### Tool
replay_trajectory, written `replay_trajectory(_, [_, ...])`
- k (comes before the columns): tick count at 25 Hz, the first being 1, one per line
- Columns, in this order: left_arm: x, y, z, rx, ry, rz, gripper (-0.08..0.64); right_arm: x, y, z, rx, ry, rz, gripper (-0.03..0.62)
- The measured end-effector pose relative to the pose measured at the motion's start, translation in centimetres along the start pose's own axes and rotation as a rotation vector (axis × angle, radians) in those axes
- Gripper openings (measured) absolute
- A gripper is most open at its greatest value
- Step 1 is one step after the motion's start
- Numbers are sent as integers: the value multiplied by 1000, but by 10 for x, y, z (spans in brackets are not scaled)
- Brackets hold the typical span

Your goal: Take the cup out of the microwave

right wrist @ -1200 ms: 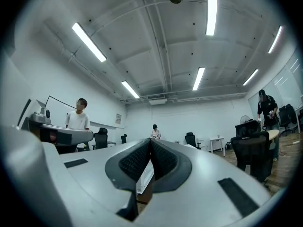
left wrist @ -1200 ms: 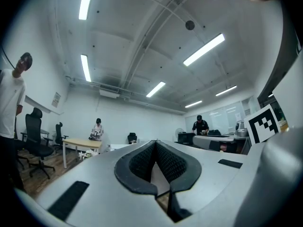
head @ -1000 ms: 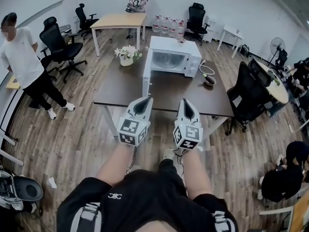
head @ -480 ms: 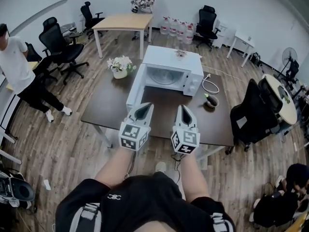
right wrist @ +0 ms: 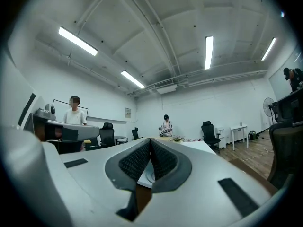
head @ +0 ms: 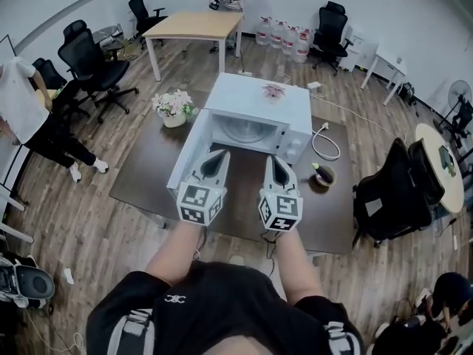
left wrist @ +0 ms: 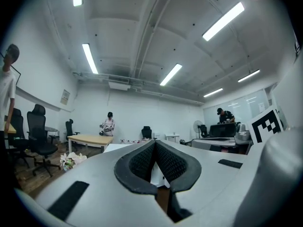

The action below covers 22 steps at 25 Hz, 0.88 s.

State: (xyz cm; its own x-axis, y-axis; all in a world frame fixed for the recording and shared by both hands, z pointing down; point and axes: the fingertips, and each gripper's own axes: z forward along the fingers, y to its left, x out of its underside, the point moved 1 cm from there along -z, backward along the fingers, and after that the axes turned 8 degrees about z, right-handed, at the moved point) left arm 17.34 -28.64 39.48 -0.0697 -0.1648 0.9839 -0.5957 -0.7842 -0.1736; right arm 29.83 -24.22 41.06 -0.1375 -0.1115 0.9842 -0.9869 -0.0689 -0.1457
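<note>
A white microwave (head: 260,102) stands on the dark brown table (head: 144,172), its door (head: 186,161) swung open to the left. Its cavity (head: 247,130) shows a glass turntable, and I cannot make out a cup in there from this angle. My left gripper (head: 216,156) and right gripper (head: 273,160) are side by side over the table, pointing level at the open cavity, just short of it. Both are shut with nothing between the pads. In the left gripper view the left gripper (left wrist: 155,143) has its pads closed together, and so has the right gripper (right wrist: 150,141) in its own view.
On the table are a flower vase (head: 174,106) left of the microwave, a white power cable (head: 325,143) and a small dark bowl (head: 323,174) on the right. A black office chair (head: 388,191) stands at the right. A person (head: 26,113) stands at the left.
The person holding the grippers has walked up to the table. The microwave is nearer and larger, and both grippers have come forward from before the table's edge to in front of the open cavity.
</note>
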Motion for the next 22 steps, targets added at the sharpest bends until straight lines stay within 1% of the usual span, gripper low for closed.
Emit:
replay_trajectory(4, [7, 14, 26, -19, 9, -11, 0, 4, -9, 33, -25, -1, 7, 2])
replay_trajectory(7, [13, 20, 44, -17, 21, -14, 0, 7, -14, 54, -28, -4, 13, 2])
replay_trajectory(9, [16, 25, 56, -17, 24, -17, 0, 8, -17, 67, -24, -16, 14, 2])
replay_trajectory(11, [20, 32, 64, -22, 30, -22, 0, 10, -16, 78, -37, -29, 11, 3])
replay_trajectory(12, [21, 34, 67, -24, 33, -24, -1, 11, -16, 83, -50, -34, 14, 31])
replay_trajectory(14, [22, 39, 74, -30, 32, -27, 0, 14, -17, 96, -73, -39, 26, 147])
replay_trajectory(16, [24, 44, 79, -35, 37, -30, 0, 20, -18, 110, -78, -40, 36, 279])
replay_trajectory(19, [35, 54, 84, -49, 61, -40, 0, 40, -20, 130, -65, -14, 39, 423])
replay_trajectory(20, [38, 57, 86, -54, 67, -43, 0, 48, -21, 138, -60, 2, 42, 453])
replay_trajectory(22, [43, 62, 89, -61, 76, -45, 0, 66, -24, 153, -51, 42, 51, 485])
